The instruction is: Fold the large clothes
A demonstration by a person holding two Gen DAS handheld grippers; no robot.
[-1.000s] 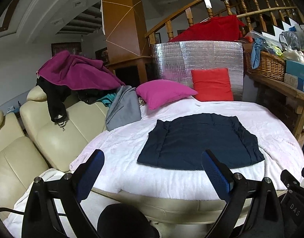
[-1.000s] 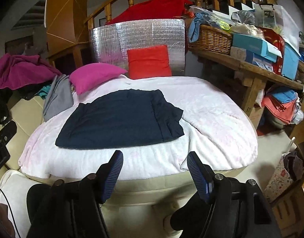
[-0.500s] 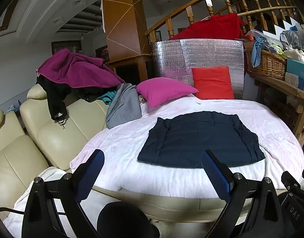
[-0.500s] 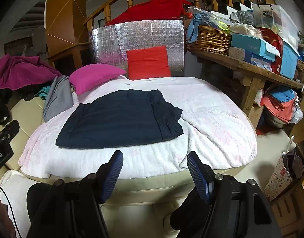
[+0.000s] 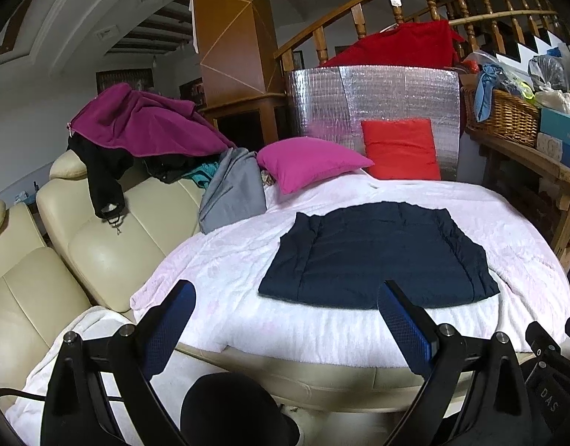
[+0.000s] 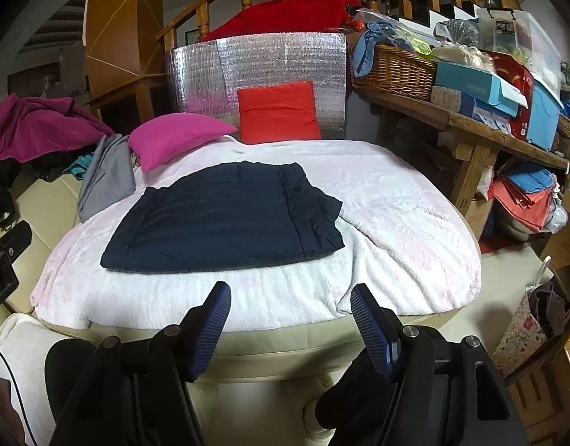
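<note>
A dark navy garment (image 5: 377, 256) (image 6: 225, 219) lies flat as a folded rectangle on the white blanket (image 5: 225, 282) (image 6: 396, 223) that covers a round ottoman. My left gripper (image 5: 286, 299) hovers open just short of the blanket's near edge, with nothing between its blue pads. My right gripper (image 6: 290, 299) is also open and empty, held back from the near edge. Neither touches the garment.
A cream leather sofa (image 5: 99, 252) stands at the left with a magenta garment (image 5: 147, 122), a black one and a grey one (image 5: 232, 189) draped on it. Pink (image 5: 311, 160) and red (image 5: 400, 148) cushions sit at the back. A cluttered wooden shelf (image 6: 470, 119) lines the right.
</note>
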